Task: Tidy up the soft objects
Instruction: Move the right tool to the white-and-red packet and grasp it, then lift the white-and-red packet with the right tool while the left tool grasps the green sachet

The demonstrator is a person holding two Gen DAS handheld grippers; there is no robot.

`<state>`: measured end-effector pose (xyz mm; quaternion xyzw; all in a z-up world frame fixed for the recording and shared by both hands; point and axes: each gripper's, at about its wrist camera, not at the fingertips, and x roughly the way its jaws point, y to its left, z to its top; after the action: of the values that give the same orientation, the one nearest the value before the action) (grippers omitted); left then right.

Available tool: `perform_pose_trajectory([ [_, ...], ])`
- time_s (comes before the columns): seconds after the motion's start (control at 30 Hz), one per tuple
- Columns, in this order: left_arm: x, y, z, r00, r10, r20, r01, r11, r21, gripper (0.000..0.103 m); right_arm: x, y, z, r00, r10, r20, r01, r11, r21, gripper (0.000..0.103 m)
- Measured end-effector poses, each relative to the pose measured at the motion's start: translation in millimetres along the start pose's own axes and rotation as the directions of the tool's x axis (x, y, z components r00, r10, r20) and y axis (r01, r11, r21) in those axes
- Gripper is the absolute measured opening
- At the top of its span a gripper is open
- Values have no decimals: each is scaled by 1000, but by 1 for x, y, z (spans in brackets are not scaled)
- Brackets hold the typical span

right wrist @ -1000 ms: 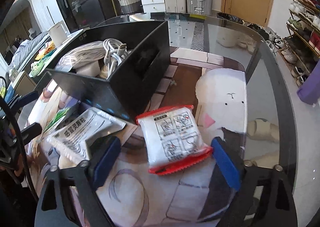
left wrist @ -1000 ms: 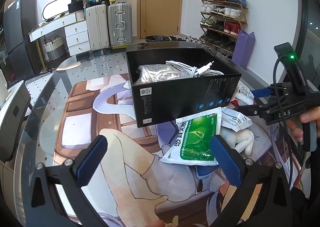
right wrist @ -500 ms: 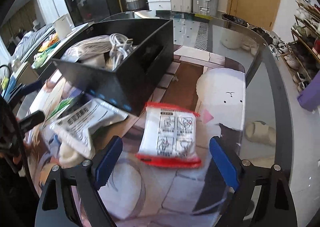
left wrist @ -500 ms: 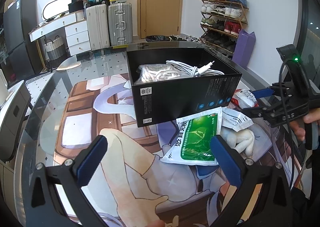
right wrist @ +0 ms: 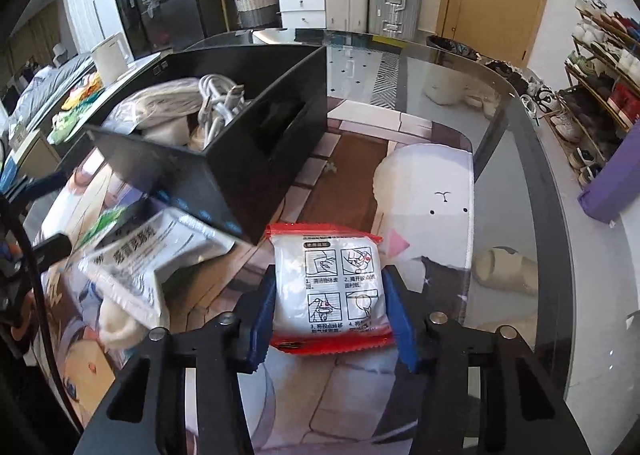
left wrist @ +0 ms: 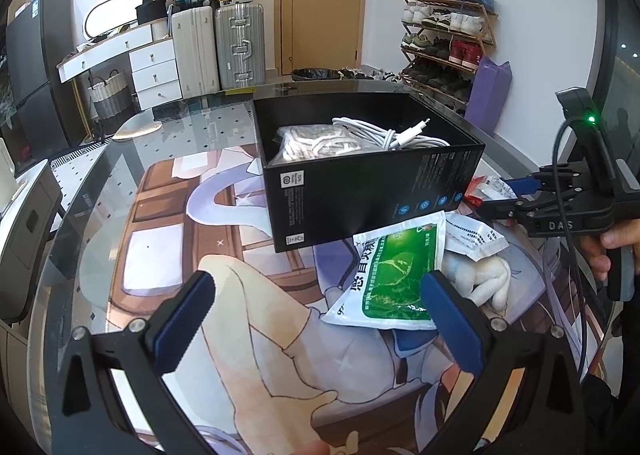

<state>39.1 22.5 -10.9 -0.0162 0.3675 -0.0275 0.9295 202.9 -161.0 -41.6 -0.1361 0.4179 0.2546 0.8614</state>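
Observation:
A black box (left wrist: 372,175) on the printed mat holds a white cable (left wrist: 384,135) and a bagged item. A green and white pouch (left wrist: 396,279), a white printed pouch (left wrist: 476,235) and a white plush (left wrist: 484,279) lie in front of the box. My left gripper (left wrist: 320,315) is open and empty, low over the mat, with the green pouch by its right finger. My right gripper (right wrist: 330,311) is shut on a red-edged white packet (right wrist: 328,287) to the right of the box (right wrist: 240,151). The right gripper also shows in the left wrist view (left wrist: 516,195).
The glass table's curved edge (right wrist: 532,159) runs to the right. The white printed pouch (right wrist: 152,251) and plush (right wrist: 120,323) lie left of my right gripper. Suitcases (left wrist: 240,47), a drawer unit and a shoe rack (left wrist: 448,39) stand beyond the table.
My right gripper moved in over the red-edged packet and its fingers closed onto its sides. My left gripper has stayed still and open.

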Motion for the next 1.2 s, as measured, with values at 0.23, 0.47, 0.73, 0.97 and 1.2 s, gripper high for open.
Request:
perform_pose_trajectory([
  [0.23,-1,1,1,998,-62,-6,62,998,-23,103,-39,10,-12,996,16,83,-13,999,-45,49],
  [0.47,7,-5,1,994,-102,-27,101,993,-53,103,-66,28,-8,987,33,159,-22,998,-66,49],
  [0.73,27,-6,5,985,-148,-86,138,983,-119,103,-65,24,-8,987,31,155,-22,998,-61,49],
  [0.97,38,-5,11,977,-181,-116,163,975,-148,103,-66,20,-9,987,31,158,-22,998,-61,49],
  [1.2,41,-10,14,975,-180,-130,163,978,-128,101,-63,19,-9,988,32,148,-23,998,-61,49],
])
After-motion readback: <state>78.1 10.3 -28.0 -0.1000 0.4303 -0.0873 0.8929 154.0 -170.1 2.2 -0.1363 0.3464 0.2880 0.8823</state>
